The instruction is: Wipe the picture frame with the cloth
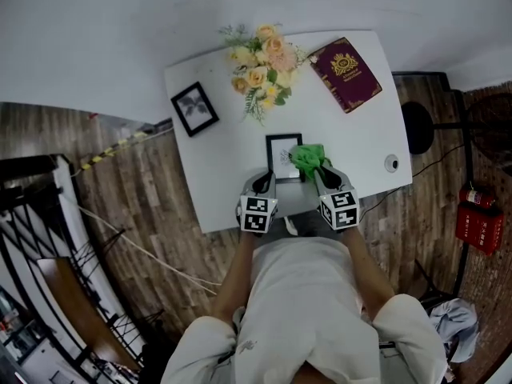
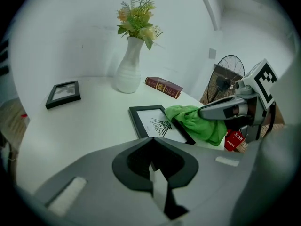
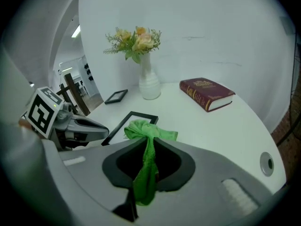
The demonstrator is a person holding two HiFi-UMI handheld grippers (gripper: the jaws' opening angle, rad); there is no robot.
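Observation:
A black picture frame [image 1: 282, 155] with a small drawing lies flat on the white table [image 1: 216, 174]; it also shows in the left gripper view [image 2: 155, 121]. A green cloth [image 1: 308, 158] is bunched on the frame's right side. My right gripper [image 1: 321, 173] is shut on the cloth [image 3: 146, 159], which runs between its jaws and out onto the frame [image 3: 127, 121]. My left gripper [image 1: 266, 177] sits shut at the frame's near left corner [image 2: 151, 142], with nothing visible between its jaws.
A white vase of flowers [image 1: 260, 66] stands at the back of the table. A dark red book [image 1: 346, 74] lies at the back right, and a second black frame [image 1: 194, 108] at the back left. A fan [image 2: 229, 74] stands beyond the table's right edge.

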